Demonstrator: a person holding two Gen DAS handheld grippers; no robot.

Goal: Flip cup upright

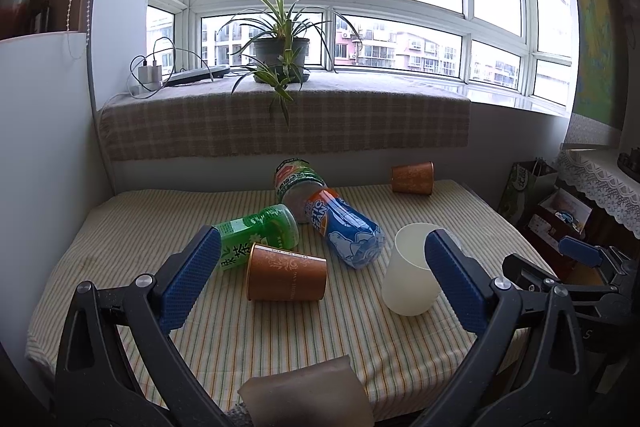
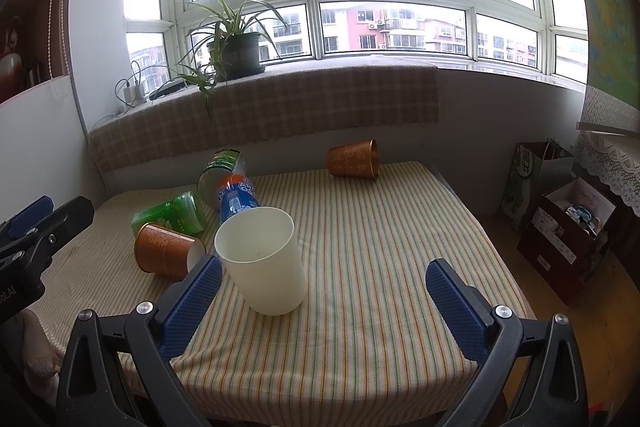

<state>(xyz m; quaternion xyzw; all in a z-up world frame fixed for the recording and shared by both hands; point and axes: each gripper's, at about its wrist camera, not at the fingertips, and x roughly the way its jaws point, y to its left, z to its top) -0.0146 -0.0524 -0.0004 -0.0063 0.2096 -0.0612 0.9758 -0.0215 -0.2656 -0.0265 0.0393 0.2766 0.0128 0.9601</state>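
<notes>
While both my jaws stand wide and hold nothing, the white cup (image 2: pixel 262 259) sits upright on the striped tablecloth (image 2: pixel 380 247), just ahead of my right gripper (image 2: pixel 324 301); that flip looks done. My left gripper (image 1: pixel 320 279) hovers before the near copper cup (image 1: pixel 286 273), lying on its side, mouth toward the white cup. Left, by my judgement: this cup and the far copper cup (image 2: pixel 353 159), also tipped. Three bottles lie between: green tea (image 1: pixel 258 233), blue soda (image 1: pixel 346 227), a third behind. Beyond: plaid-covered sill (image 1: pixel 280 123), spider plant (image 1: pixel 280 43), bay window.
</notes>
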